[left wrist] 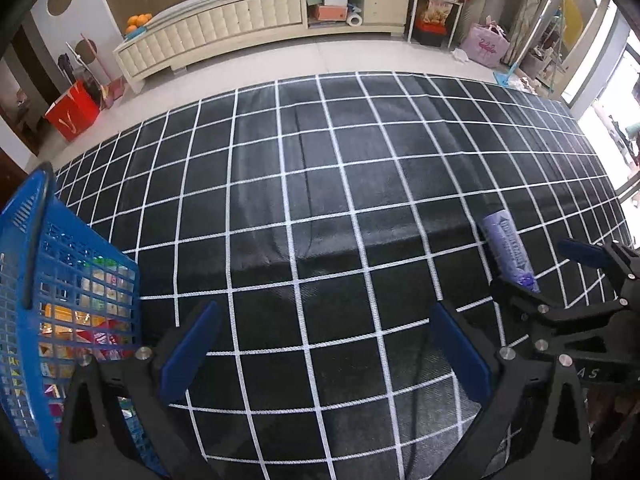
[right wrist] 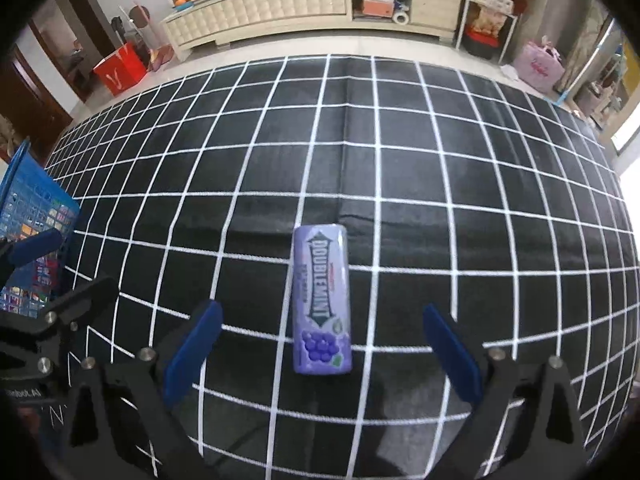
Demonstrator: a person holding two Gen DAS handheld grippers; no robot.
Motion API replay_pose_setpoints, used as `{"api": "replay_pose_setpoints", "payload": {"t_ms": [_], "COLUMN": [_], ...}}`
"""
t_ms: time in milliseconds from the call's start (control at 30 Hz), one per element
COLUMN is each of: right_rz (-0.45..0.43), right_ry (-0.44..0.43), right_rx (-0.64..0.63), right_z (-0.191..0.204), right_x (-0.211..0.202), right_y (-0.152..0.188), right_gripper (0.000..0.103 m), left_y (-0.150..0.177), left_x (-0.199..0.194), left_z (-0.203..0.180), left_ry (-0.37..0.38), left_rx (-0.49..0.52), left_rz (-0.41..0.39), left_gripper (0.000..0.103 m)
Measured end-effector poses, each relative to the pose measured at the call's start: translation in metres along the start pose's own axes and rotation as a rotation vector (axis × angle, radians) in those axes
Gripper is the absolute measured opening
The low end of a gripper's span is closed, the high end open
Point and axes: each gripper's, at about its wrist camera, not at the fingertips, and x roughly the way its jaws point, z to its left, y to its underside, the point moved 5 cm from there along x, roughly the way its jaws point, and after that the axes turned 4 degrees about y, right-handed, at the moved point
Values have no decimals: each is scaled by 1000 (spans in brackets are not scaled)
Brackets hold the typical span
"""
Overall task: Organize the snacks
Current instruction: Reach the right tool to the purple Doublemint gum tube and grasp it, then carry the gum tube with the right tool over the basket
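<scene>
A purple Doublemint gum pack (right wrist: 322,300) lies flat on the black grid cloth (right wrist: 400,200), lengthwise between the fingers of my right gripper (right wrist: 322,340). That gripper is open and apart from the pack. The pack also shows in the left wrist view (left wrist: 508,250), partly hidden behind the right gripper there. My left gripper (left wrist: 326,344) is open and empty over bare cloth. A blue plastic basket (left wrist: 48,264) holding several snack packets stands at the left, touching the left gripper's side; it also shows in the right wrist view (right wrist: 32,216).
The cloth (left wrist: 320,180) covers the table, with a fold ridge across its middle. Beyond the far edge are a cream cabinet (left wrist: 240,20), a red bag (left wrist: 74,110), a pink bag (left wrist: 486,46) and a white shelf rack (left wrist: 436,4).
</scene>
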Motion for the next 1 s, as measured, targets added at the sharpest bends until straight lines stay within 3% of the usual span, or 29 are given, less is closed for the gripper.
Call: {"api": "replay_pose_setpoints", "payload": {"t_ms": [33,100,267,567,1000], "right_rz": [1,19,20,-14,-203], "right_ry": [10,14,34,29,43], "right_rx": [-6,-15,-35,-49,-105], "right_z": [-1,-1,-2,10,53], "right_x": [1,5,8,-22,-160], "right_y": [0,2,6,17,28], "right_gripper": [90,64,35,34,34], "left_y": [0,0,0,2,22], "left_x": [1,3,0,-14,-128], "left_z": [1,3,0,-9,-12], "left_ry": [-2,-1,8,11,34], "left_rx": [-1,-3,7,46,82], "left_rz": [2,4,-11,-39,-215], "left_gripper": [103,103,103,103,103]}}
